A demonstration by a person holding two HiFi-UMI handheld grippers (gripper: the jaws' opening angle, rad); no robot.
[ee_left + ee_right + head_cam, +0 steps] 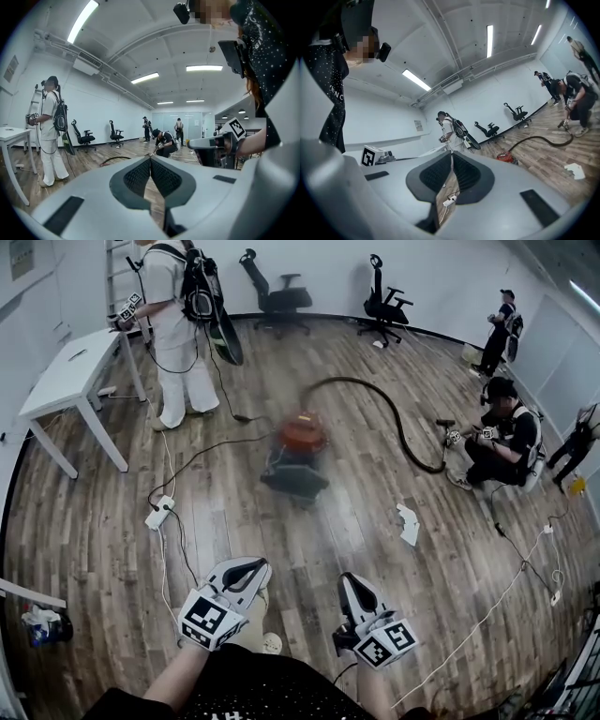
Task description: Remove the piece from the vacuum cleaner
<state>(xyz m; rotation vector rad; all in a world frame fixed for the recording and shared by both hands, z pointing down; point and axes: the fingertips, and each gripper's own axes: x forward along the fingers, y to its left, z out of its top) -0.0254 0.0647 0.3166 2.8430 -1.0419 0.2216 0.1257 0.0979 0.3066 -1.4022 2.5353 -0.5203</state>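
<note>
The vacuum cleaner [298,448], with an orange-red top on a dark base, stands on the wooden floor in the middle of the head view. Its black hose [394,413] curves right to a crouching person [506,437] who holds the far end. My left gripper [251,568] and right gripper [350,581] hang low near my body, well short of the vacuum. Both are shut with nothing between the pads. The right gripper view shows the vacuum [506,157] and hose [543,139] far ahead of the right gripper [451,157]. The left gripper [150,160] points toward the crouching person [164,142].
A white table [66,381] stands at the left with a standing person [176,329] beside it. A power strip [157,513] and cables lie on the floor left of the vacuum. A white scrap [409,524] lies to its right. Two office chairs [278,298] are at the back wall.
</note>
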